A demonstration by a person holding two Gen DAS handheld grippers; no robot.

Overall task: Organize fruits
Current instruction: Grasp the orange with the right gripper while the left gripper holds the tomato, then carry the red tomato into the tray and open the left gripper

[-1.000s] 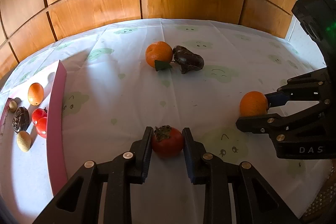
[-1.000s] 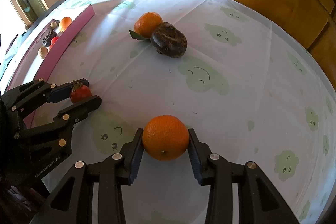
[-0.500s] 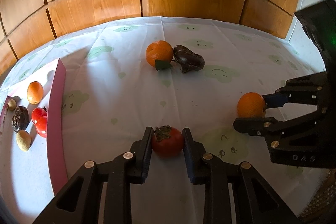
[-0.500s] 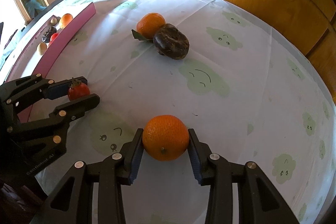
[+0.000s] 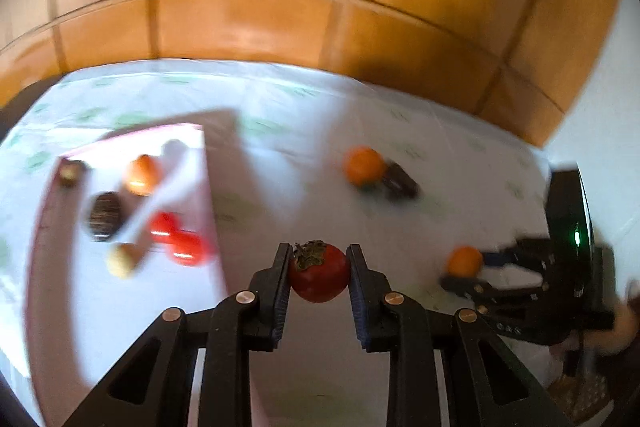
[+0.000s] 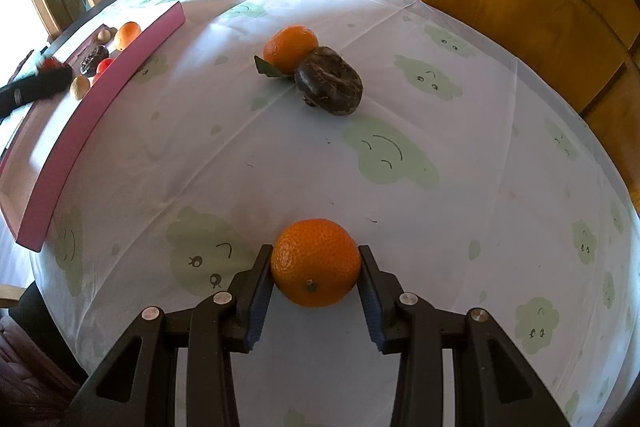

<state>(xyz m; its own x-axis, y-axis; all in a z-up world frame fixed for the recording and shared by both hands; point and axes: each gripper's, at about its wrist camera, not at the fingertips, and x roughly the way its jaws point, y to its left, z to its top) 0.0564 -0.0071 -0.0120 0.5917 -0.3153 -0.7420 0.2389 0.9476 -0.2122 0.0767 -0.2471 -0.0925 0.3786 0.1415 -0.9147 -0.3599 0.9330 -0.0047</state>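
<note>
My left gripper (image 5: pixel 319 273) is clamped across the tomato (image 5: pixel 319 273)'s belly, lifted beside the pink tray (image 5: pixel 216 211); it's soft and thin-skinned, so I go easy. Right gripper (image 6: pixel 315 267) pinches the orange (image 6: pixel 315 263) at its widest, on the tablecloth (image 6: pixel 400 147): firm, light, rolls easily.

Left wrist view is smeared by motion blur; only the red fruit (image 5: pixel 319 271) pinched in the left claw (image 5: pixel 319 277) is rendered sharp. Tray (image 5: pixel 218 211) contents are reduced to streaks: small pale items (image 5: pixel 123 259) and a dark lump (image 5: pixel 105 215) cannot be identified. The right claw (image 5: pixel 466 269) is blurred and partly cut by the frame edge. In the right wrist view, the left claw (image 6: pixel 44 67) is blurred and cropped at the left border. Tray (image 6: pixel 100 99) near end is cut off. The underside of the orange (image 6: pixel 316 263), against the tabletop (image 6: pixel 440 131), is hidden.
</note>
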